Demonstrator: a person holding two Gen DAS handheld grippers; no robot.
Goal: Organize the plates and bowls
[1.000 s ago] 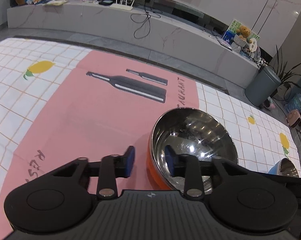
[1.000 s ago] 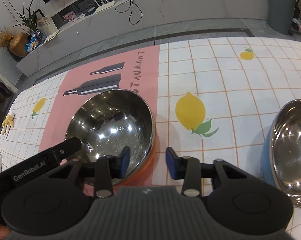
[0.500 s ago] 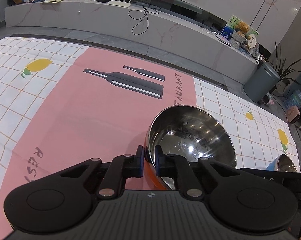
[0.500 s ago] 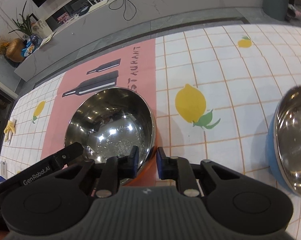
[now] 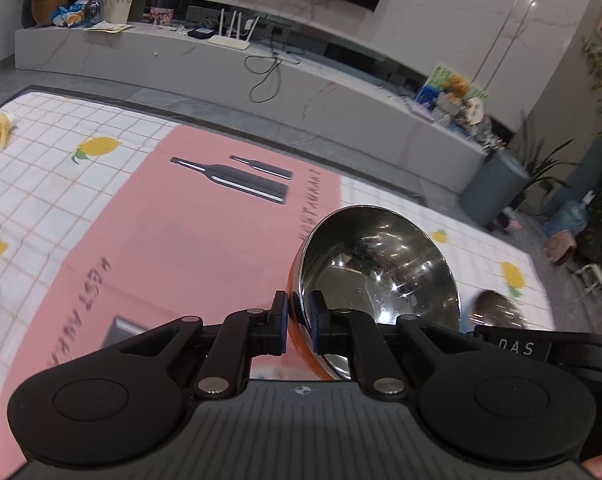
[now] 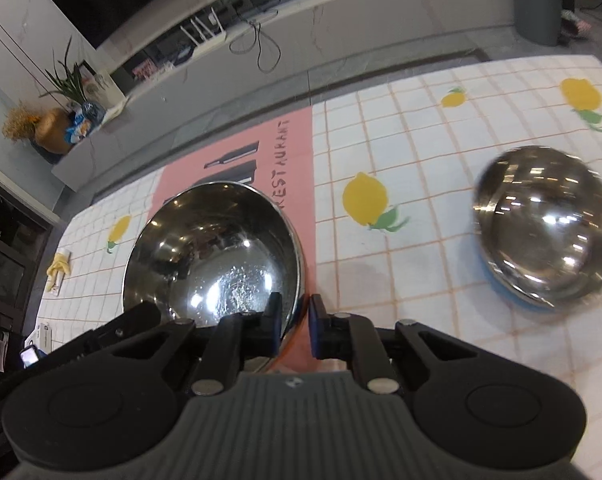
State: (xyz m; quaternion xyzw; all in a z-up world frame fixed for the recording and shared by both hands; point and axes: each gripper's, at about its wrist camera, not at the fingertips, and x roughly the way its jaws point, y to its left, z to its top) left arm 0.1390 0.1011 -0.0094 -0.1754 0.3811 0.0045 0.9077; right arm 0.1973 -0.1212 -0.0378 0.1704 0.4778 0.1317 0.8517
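Both tongs now pinch the orange bowl, lifted off the desk since the earlier frame. Left tongs clamp its left rim, right tongs its right rim; the blue bowl sits right, apart.

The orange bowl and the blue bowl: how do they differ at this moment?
The orange bowl is clamped at its rim by both the left gripper and the right gripper; the blue bowl is held by neither. The orange bowl is orange outside, the blue bowl blue. Both have shiny steel insides.
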